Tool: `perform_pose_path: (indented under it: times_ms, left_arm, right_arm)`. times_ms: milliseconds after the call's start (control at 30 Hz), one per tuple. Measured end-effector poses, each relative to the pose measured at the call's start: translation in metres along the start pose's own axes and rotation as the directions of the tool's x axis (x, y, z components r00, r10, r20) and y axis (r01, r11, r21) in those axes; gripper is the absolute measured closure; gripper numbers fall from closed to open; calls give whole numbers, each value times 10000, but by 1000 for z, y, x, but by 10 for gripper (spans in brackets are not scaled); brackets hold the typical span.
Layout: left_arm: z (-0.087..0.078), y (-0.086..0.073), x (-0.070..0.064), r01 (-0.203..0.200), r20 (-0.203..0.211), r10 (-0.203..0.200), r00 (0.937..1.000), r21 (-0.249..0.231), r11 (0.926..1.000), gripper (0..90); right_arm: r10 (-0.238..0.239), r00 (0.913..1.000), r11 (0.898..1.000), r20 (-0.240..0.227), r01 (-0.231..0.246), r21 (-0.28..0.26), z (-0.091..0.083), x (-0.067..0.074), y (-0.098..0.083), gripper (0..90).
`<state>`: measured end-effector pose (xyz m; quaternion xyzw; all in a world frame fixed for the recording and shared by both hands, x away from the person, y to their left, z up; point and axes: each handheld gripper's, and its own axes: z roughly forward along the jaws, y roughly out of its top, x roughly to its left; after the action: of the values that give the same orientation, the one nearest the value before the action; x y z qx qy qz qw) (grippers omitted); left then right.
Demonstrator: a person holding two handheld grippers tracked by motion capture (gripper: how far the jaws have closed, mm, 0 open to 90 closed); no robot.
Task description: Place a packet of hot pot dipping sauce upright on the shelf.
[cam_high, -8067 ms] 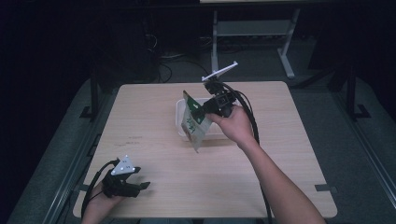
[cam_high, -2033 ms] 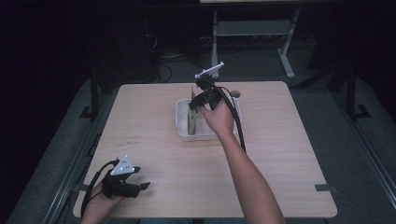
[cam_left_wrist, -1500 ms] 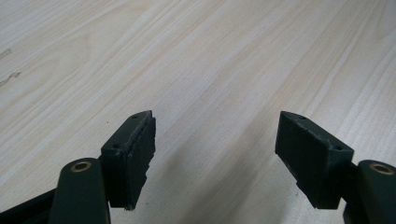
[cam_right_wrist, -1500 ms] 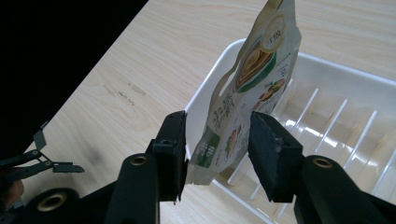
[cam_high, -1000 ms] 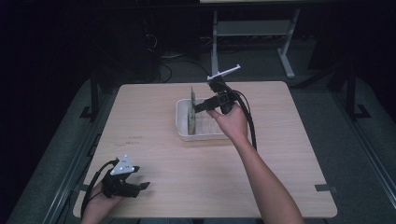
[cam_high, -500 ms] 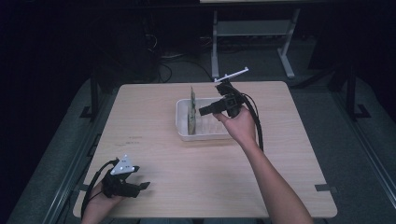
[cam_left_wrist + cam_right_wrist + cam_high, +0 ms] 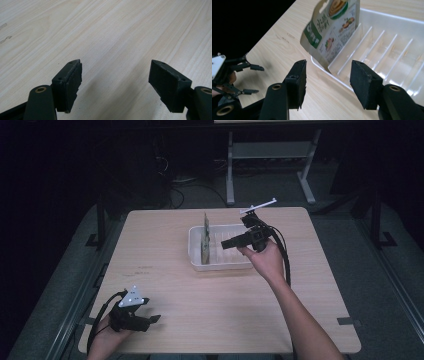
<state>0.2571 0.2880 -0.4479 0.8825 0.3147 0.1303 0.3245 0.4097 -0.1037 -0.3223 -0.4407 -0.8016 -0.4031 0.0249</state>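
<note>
Wooden table (image 7: pixel 220 290), dark room around it. White plastic tray (image 7: pixel 220 262) w/ ribbed dividers sits near table centre, slightly toward far edge. Food pouch (image 7: pixel 205 240) stands upright on edge in the tray's leftmost slot, leaning on the tray's left wall; green/white print w/ food pics clear in right gripper view (image 7: pixel 332 27).

Right gripper (image 7: pixel 226 243) held in right hand (image 7: pixel 265 260) above tray's right half, pointing left toward pouch. Jaws apart, nothing between them; clear gap to pouch, not touching. Right gripper view: own gripper (image 7: pixel 325 81) spread to mid width over tray's near rim (image 7: pixel 337 80), pouch beyond and above the gap. White marker plate sticks up off gripper's back, cable trails down along forearm.

Left gripper (image 7: pixel 152 319) in left hand (image 7: pixel 107 337) at table's near-left corner, low over/on the wood, pointing right. Well apart from tray. Grey triangular plate on top. Left gripper view: gripper (image 7: pixel 115 80) spread wide, bare wood grain between and ahead, no contact w/ anything. Same gripper also seen far left in right gripper view (image 7: pixel 254 80), jaws apart.

Metal stand legs (image 7: pixel 270 165) on floor beyond table.
</note>
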Motion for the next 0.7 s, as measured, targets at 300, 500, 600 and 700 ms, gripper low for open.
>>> perform_pose_path:
  times_ms: [300, 500, 600, 700]
  left_arm:
    - [0, 0, 0, 45, 3, -45, 10000, 7, 10000, 260]
    - [1, 0, 0, 47, -4, -47, 10000, 13, 10000, 259]
    - [0, 0, 0, 40, -7, -40, 10000, 31, 10000, 259]
    - [1, 0, 0, 42, -3, -42, 10000, 11, 10000, 259]
  right_arm:
    - [131, 9999, 9999, -47, -131, 29, -5, -8, -16, 450]
    - [183, 9998, 9998, -64, -182, 62, -8, -12, -27, 442]
    - [179, 9998, 9998, -94, -178, 70, -10, -14, -33, 442]
    - [215, 9997, 9997, -93, -214, 100, -11, -16, -39, 440]
